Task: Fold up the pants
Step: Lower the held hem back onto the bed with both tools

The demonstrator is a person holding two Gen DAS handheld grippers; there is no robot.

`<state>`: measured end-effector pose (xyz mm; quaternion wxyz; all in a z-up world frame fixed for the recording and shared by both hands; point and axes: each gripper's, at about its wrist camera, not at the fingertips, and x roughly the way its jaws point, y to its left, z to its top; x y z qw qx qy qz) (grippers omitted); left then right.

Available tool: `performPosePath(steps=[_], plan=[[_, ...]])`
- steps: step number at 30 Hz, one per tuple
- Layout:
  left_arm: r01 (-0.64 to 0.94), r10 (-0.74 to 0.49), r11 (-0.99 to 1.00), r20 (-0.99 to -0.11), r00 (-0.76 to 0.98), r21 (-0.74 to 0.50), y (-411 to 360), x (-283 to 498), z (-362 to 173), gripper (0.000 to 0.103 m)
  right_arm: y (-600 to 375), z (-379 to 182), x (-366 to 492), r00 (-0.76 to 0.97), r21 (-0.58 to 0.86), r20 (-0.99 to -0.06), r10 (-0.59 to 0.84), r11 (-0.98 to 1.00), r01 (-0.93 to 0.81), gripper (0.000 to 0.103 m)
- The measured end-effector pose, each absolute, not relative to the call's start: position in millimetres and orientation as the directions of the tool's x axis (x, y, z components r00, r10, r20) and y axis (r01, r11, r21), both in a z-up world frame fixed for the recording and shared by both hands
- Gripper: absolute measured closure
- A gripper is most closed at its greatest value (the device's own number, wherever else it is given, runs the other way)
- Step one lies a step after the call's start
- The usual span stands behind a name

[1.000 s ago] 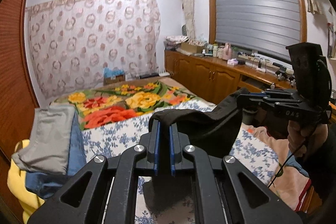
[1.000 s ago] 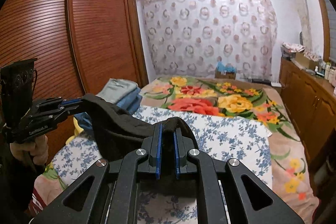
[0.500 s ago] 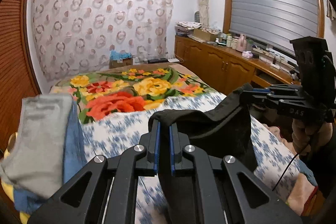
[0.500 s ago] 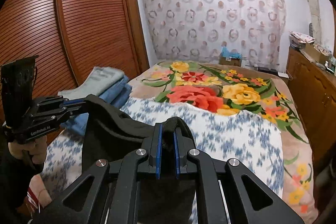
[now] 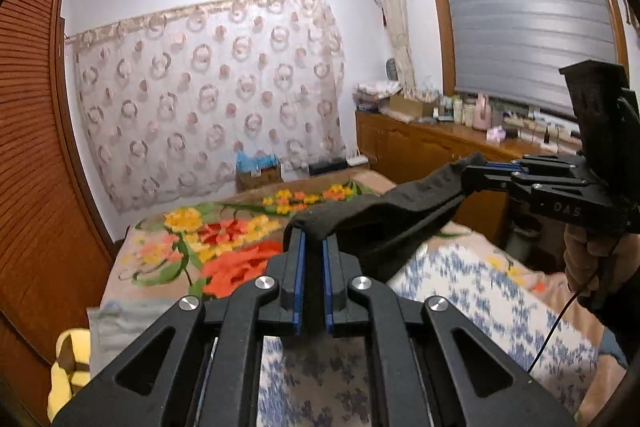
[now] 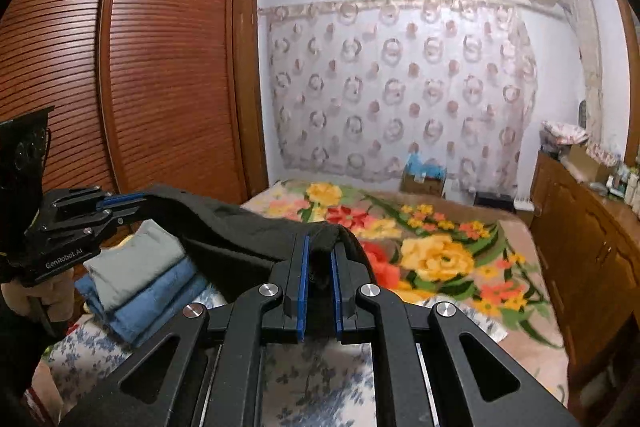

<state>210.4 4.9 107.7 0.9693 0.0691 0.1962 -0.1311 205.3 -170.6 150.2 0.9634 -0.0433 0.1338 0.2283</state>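
Black pants (image 5: 384,223) hang stretched in the air over the bed between my two grippers. My left gripper (image 5: 314,235) is shut on one end of the top edge. My right gripper (image 6: 320,243) is shut on the other end. In the left wrist view the right gripper (image 5: 476,169) shows at the right, held by a hand (image 5: 588,259). In the right wrist view the left gripper (image 6: 132,203) shows at the left, with the pants (image 6: 240,231) running from it to the near jaws. The lower part of the pants is hidden behind the gripper bodies.
The bed carries a blue-flowered sheet (image 5: 472,291) and a bright flower blanket (image 6: 432,251). A stack of folded grey and blue clothes (image 6: 140,279) lies at the bed's left side by a wooden wardrobe (image 6: 120,67). A wooden cabinet (image 6: 580,247) with clutter runs along the right.
Both grippers have risen with the pants, so the cloth hangs higher above the bed and more of the ceiling shows. The folded stack has dropped lower in both views.
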Motion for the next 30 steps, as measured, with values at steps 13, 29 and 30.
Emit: performPosePath(steps=[13, 29, 30], plan=[[0.323, -0.241, 0.945, -0.582, 0.777, 0.040, 2, 147, 2, 0.094, -150, 70, 176, 0.742, 0.007, -0.536, 0.402, 0.881, -0.472, 0.094], [0.358, -0.292, 0.934, -0.595, 0.748, -0.009, 4, 71, -19, 0.094, -155, 64, 122, 0.685, 0.060, -0.608, 0.402, 0.883, -0.465, 0.094], [0.360, -0.294, 0.933, -0.596, 0.747, -0.010, 5, 68, -19, 0.094, -154, 62, 116, 0.682, 0.059, -0.611, 0.401, 0.883, -0.466, 0.094]])
